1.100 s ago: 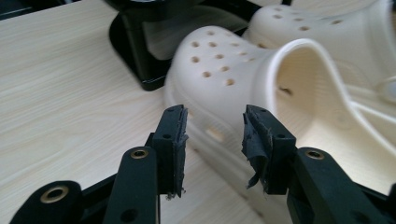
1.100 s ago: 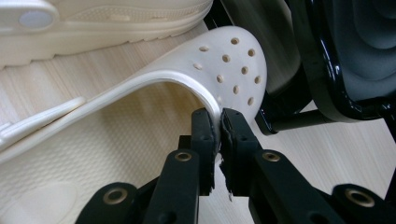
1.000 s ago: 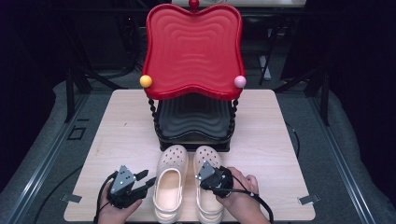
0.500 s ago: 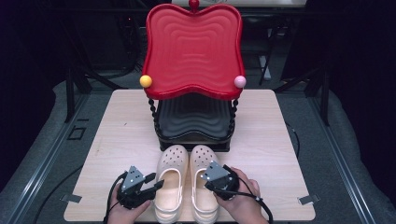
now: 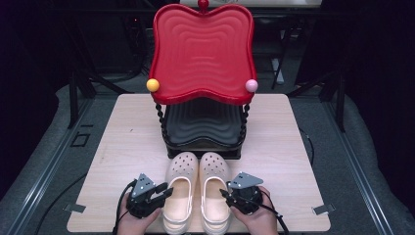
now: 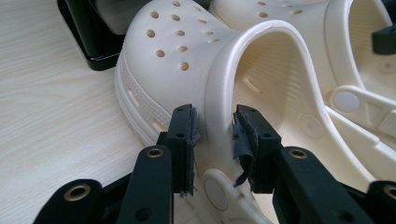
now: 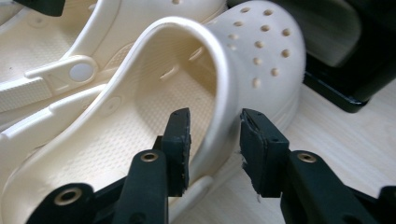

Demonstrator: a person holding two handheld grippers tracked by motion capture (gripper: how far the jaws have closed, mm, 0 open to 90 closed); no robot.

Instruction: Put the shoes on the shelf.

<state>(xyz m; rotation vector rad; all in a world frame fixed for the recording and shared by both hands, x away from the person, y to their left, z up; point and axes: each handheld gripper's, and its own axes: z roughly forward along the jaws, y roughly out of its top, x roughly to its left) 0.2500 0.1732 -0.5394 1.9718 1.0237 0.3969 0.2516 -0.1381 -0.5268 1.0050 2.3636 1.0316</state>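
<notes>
Pale wood tabletop (image 5: 122, 142) carried two cream clogs side by side just before the black tray stand (image 5: 203, 127). Left hand-held gripper (image 6: 212, 135), jaws just closing, and right hand-held gripper (image 7: 215, 140), jaws just opening, each straddled an outer wall unclenched; left clog (image 6: 187, 60), right clog (image 7: 252, 56). Both should probably squeeze squarely before lifting

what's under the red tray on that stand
A black tray sits on the lower tier, directly beneath the red tray, between beaded black posts. Its back part is covered by the red tray, so anything lying there cannot be seen.
</notes>
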